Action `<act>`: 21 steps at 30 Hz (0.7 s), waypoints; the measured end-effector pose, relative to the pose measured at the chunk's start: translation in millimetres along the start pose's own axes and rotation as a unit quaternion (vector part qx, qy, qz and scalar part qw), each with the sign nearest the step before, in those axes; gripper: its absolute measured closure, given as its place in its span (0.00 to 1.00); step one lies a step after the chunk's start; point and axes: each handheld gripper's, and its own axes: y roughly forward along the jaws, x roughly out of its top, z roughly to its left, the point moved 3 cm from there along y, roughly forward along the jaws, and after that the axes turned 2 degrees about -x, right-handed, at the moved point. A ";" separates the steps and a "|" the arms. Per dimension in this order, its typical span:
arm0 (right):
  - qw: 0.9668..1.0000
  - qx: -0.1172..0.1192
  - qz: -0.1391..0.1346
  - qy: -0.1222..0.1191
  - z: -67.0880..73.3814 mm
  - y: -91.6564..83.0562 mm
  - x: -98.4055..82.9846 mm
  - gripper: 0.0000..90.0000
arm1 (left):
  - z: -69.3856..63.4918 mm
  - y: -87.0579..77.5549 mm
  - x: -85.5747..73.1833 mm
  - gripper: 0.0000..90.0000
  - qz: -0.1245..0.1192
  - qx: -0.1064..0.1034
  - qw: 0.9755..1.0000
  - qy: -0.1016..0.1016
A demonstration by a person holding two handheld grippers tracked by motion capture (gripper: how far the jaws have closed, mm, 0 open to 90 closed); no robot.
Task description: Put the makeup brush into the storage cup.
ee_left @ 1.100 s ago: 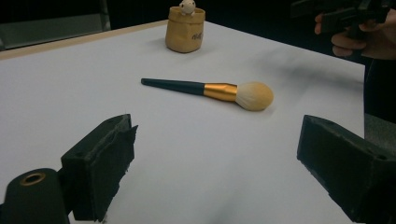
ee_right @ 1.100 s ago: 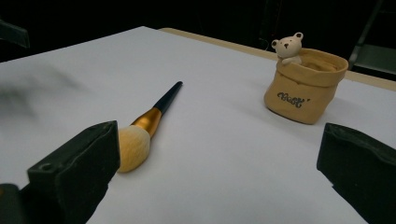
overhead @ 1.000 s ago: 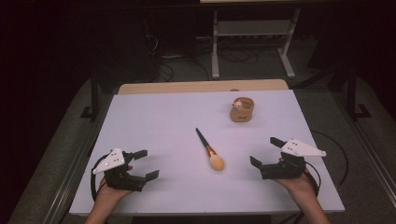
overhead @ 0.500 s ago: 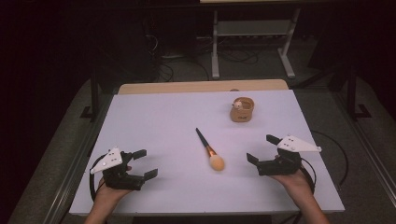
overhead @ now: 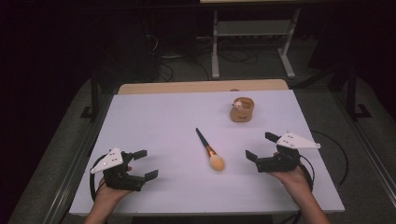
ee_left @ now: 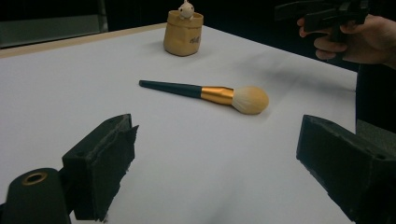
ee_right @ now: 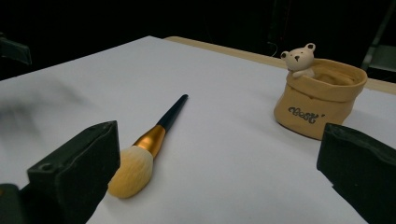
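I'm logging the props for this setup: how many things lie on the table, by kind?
Makeup brush: 1
Bear-trimmed holder cup: 1
Handheld grippers: 2, left gripper and right gripper, both open
Total: 4

The left gripper (overhead: 140, 164) sits low at the near left, held in the left hand (overhead: 108, 192), its jaws spread wide and pointing right and slightly forward. The right gripper (overhead: 261, 147) is held by the right hand (overhead: 292, 176) at the near right, its jaws wide apart and aimed leftward. The two forearms come in from the near edge, well apart.
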 end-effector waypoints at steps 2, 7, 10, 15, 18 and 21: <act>1.000 0.001 -0.002 -0.002 0.2 1.5 1.2 0.00 | 0.1 0.3 -0.3 0.12 0.002 -0.003 1.000 0.001; 1.000 0.004 0.003 -0.003 0.8 5.1 1.9 0.00 | -0.8 1.7 -1.7 0.12 0.007 -0.001 1.000 0.010; 1.000 0.006 0.004 -0.004 1.4 7.2 2.4 0.00 | -0.5 2.4 -2.8 0.12 0.007 -0.001 1.000 0.007; 1.000 0.012 0.004 -0.003 2.2 10.4 3.9 0.00 | 0.9 2.8 -4.3 0.12 0.011 -0.002 1.000 0.006; 1.000 0.013 0.006 -0.005 2.5 13.1 5.2 0.00 | 1.8 3.1 -5.4 0.12 0.012 -0.002 1.000 0.005; 1.000 0.013 0.003 -0.008 3.2 16.4 7.5 0.00 | 2.0 3.1 -5.7 0.12 0.013 -0.002 1.000 0.006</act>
